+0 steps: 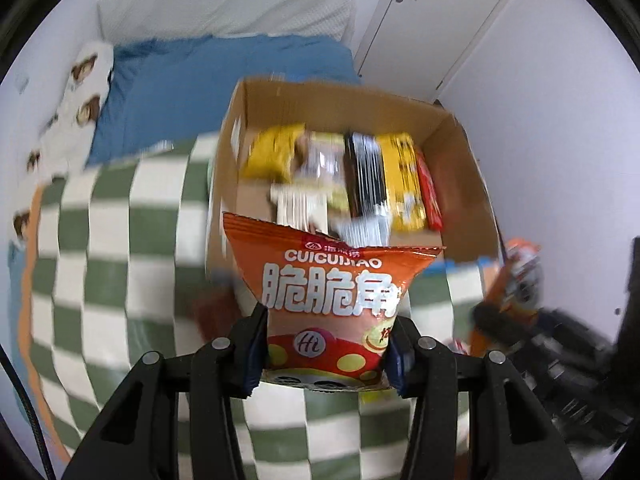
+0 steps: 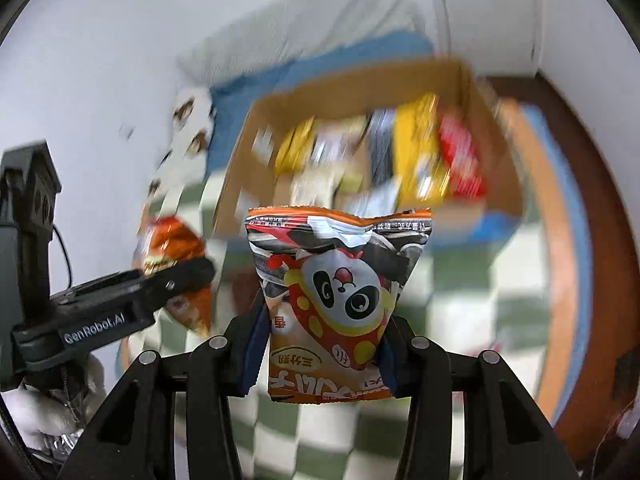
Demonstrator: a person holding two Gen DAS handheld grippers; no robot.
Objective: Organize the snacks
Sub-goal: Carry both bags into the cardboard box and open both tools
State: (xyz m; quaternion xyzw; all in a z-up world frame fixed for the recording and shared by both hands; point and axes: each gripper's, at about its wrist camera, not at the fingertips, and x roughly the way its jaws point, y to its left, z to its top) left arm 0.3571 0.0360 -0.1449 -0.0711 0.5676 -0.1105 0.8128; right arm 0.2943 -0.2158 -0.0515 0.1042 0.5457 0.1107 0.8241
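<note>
My left gripper (image 1: 326,354) is shut on an orange snack bag (image 1: 328,280) with white lettering, held upright above the checkered blanket. My right gripper (image 2: 322,354) is shut on an orange snack bag with a panda (image 2: 336,280), also lifted off the blanket. Beyond both bags stands an open cardboard box (image 1: 460,184) (image 2: 496,168) holding several yellow, black, white and red packets. In the right wrist view the left gripper (image 2: 192,274) shows at the left, with its orange bag (image 2: 172,252) in its jaws. The right wrist view is blurred.
A green and white checkered blanket (image 1: 120,260) (image 2: 460,300) covers the bed. Blue bedding (image 1: 208,92) and a white pillow (image 1: 224,4) lie behind the box. A patterned white cushion (image 1: 80,96) lies at the left. White doors (image 1: 440,20) stand at the right.
</note>
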